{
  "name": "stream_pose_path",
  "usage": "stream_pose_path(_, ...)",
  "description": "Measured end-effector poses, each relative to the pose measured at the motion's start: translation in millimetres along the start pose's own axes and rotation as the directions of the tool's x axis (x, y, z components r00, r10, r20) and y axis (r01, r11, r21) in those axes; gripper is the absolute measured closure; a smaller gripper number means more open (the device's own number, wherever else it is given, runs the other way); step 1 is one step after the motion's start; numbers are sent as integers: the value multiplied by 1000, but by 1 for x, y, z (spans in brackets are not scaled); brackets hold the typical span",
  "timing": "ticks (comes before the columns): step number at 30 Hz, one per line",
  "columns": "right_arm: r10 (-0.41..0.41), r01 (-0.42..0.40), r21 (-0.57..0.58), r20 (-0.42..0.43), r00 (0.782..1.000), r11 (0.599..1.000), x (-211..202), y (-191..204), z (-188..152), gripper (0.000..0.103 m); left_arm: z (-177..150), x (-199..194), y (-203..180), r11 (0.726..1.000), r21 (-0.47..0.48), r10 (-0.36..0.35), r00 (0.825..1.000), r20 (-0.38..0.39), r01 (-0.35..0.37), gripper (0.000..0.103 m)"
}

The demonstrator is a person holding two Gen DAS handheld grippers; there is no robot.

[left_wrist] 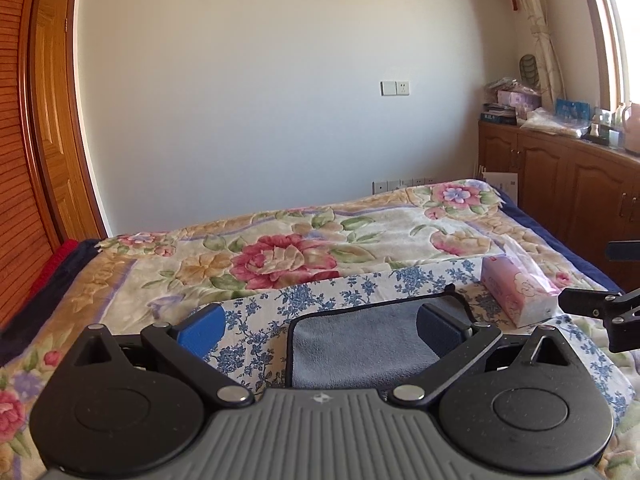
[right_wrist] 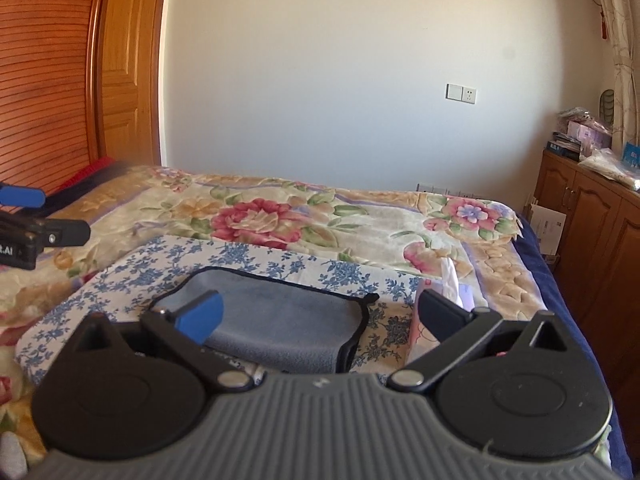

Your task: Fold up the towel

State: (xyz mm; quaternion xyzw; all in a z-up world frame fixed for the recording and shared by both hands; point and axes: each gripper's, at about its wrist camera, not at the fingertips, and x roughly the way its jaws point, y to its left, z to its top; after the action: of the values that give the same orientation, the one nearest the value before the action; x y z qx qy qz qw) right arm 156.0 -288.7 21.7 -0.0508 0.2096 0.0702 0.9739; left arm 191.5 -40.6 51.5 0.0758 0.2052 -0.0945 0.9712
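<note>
A: Both claws spread wide, gripping nothing. Left gripper [left_wrist: 320, 330] hung over the towel's left half, right gripper [right_wrist: 320, 316] over its right half.

B: Biggest thing first?

A: Bed with a floral blanket [left_wrist: 280, 248]. On it lay a blue-flowered white cloth [right_wrist: 120, 276], flat.

B: Towel?

A: Grey towel [right_wrist: 280, 312], black-edged, lay on that cloth, already doubled over, fold visible at its near right corner. Neither claw touched it, far as I could tell.

B: Anything smaller?

A: Pink tissue pack [left_wrist: 516, 292] just right of the towel, on the cloth's edge.
</note>
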Motion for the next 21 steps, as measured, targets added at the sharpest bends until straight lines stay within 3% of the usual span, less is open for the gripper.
stream_pose_path(21,-1,0,15,41,999,1000,-53,5,-14,0,-22,-60,-13,999,-4,34,998,45,-34,0)
